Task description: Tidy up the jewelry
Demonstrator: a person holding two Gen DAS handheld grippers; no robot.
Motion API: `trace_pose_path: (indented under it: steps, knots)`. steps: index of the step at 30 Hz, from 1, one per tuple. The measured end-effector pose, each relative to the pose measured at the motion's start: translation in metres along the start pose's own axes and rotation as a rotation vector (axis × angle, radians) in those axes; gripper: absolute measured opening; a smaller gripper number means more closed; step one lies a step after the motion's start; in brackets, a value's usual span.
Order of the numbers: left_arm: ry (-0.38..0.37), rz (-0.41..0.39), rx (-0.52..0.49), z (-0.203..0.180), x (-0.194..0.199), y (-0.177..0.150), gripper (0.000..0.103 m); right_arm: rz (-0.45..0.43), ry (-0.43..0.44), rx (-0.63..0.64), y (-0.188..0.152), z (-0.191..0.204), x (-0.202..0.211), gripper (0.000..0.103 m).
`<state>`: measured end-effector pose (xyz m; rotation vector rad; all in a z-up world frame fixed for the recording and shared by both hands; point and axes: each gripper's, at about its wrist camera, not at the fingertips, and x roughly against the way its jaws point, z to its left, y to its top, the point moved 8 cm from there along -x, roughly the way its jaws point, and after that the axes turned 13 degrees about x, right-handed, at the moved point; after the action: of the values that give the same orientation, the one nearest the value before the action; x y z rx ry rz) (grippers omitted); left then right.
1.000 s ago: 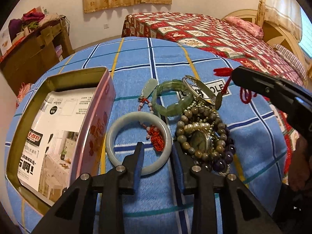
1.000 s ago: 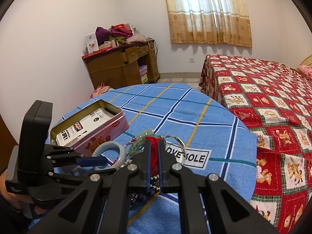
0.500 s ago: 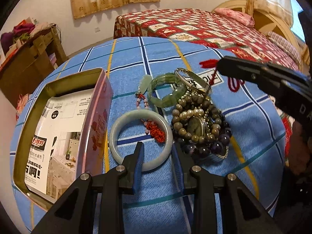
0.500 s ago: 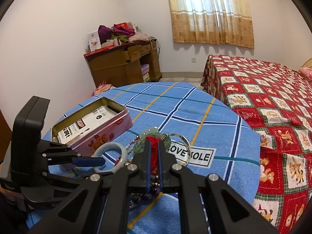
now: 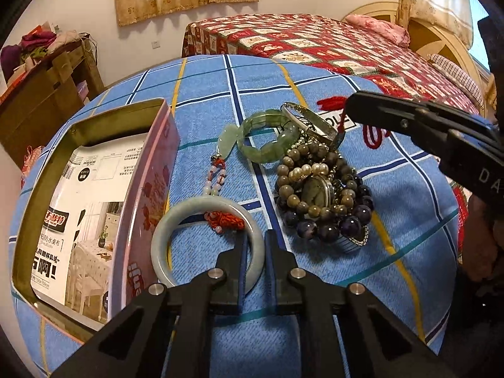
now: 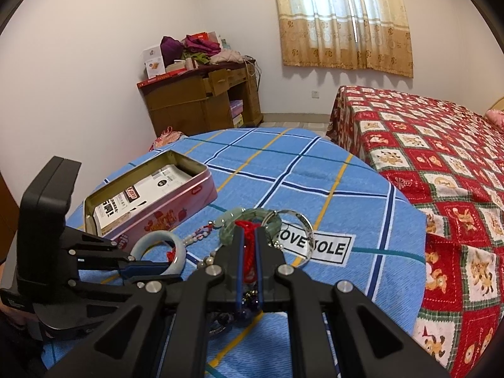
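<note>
- My left tongs (image 5: pixel 255 245) are closed on the pale green jade bangle (image 5: pixel 176 220): one jaw stands inside the ring, the other outside, and the band's right-hand side is pinched between them.
- The bangle lies flat on the blue checked worktop (image 5: pixel 315 82), just beside the long wall of the open pink metal tin (image 5: pixel 151 195), on that tin's right.
- The tin's long axis runs away from me, its open top facing up; a printed paper sheet (image 5: pixel 85 208) lines its floor.
- My right tongs (image 6: pixel 249 242) are clamped on a red knotted cord (image 6: pixel 249 252), further from the tin than my left pair.
- Right of the bangle, well clear of the tin, sits a heap of brown and purple bead bracelets (image 5: pixel 321 198); a green stone-link bracelet (image 5: pixel 264 138) and a silver bangle (image 5: pixel 312 123) lie beyond it.
- A jade pendant on a beaded red-tasselled string (image 5: pixel 226 141) trails into the bangle's hoop.
- My judgement: the left tongs are nearer, so a short lift and carry leftward over the wall should land the bangle inside; the tassel could snag.
</note>
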<state>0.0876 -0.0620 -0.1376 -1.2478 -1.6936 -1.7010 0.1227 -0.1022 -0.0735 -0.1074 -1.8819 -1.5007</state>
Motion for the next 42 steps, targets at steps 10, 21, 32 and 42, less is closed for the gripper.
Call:
trace_pose_path:
  steps: [10, 21, 32, 42]
  knots:
    - [-0.011, -0.083, 0.028, 0.003, 0.036, 0.012, 0.010, -0.009, 0.006, 0.007, 0.003, 0.004, 0.002, 0.009]
    - [0.027, -0.256, 0.069, 0.025, 0.095, 0.053, 0.010, -0.026, 0.037, 0.054, 0.025, 0.020, -0.007, 0.009]
    - [0.148, -0.298, 0.167, 0.101, 0.088, 0.090, 0.010, -0.089, 0.134, 0.128, 0.093, 0.051, -0.038, 0.009]
    - [0.165, -0.271, 0.241, 0.136, 0.054, 0.101, 0.010, -0.024, 0.214, 0.126, 0.103, 0.071, -0.097, 0.009]
